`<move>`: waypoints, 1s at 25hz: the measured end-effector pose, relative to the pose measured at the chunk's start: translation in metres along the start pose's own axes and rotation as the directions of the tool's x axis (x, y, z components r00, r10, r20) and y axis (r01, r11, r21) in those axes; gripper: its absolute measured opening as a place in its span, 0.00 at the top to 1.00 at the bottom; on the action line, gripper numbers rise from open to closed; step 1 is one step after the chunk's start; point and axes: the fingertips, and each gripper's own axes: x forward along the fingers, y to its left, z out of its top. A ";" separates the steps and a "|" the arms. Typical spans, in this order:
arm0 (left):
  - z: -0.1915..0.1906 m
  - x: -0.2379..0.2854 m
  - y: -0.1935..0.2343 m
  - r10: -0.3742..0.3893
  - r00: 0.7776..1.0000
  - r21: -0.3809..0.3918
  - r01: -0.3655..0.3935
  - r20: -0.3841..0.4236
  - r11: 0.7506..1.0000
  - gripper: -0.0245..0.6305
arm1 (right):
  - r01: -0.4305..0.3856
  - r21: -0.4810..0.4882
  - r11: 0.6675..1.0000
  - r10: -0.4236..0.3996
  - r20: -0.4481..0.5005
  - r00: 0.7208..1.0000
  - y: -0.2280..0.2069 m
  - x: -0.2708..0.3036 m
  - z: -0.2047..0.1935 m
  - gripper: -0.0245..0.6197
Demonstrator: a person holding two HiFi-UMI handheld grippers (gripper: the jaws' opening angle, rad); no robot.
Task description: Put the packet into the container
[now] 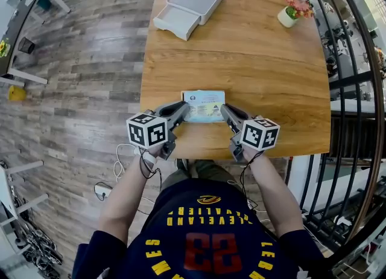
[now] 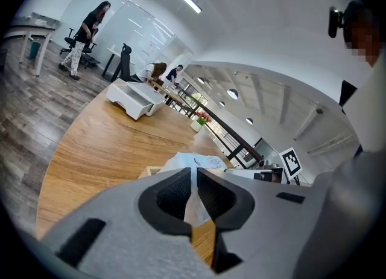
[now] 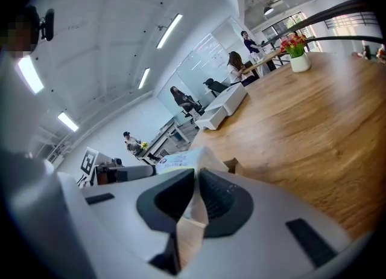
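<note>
A flat white and pale-blue packet point(image 1: 204, 105) is held level just above the near edge of the wooden table point(image 1: 253, 60). My left gripper point(image 1: 183, 113) is shut on its left edge and my right gripper point(image 1: 224, 113) on its right edge. In the left gripper view the packet's thin edge point(image 2: 196, 194) runs between the dark pads point(image 2: 172, 196) of the gripper point(image 2: 194, 172). The right gripper view shows the same: the packet point(image 3: 194, 205) is pinched in that gripper point(image 3: 197, 175). The white container point(image 1: 190, 5), a tray with a lid, stands at the table's far left.
A small pot of flowers point(image 1: 289, 13) stands at the far right corner of the table. A black metal railing point(image 1: 356, 78) runs along the right side. The wood floor point(image 1: 78, 60) lies to the left. People sit and stand at desks far behind the table.
</note>
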 end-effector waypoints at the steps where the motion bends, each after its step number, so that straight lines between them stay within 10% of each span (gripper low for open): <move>1: -0.001 0.000 0.001 0.001 1.000 0.000 -0.001 -0.002 1.000 0.90 | 0.001 -0.002 1.000 -0.001 -0.004 1.000 -0.001 0.001 -0.001 0.90; 25: -0.019 0.017 0.021 0.027 0.998 -0.002 -0.027 -0.062 1.000 0.91 | 0.037 -0.023 0.999 -0.039 -0.072 0.997 -0.022 0.020 -0.026 0.90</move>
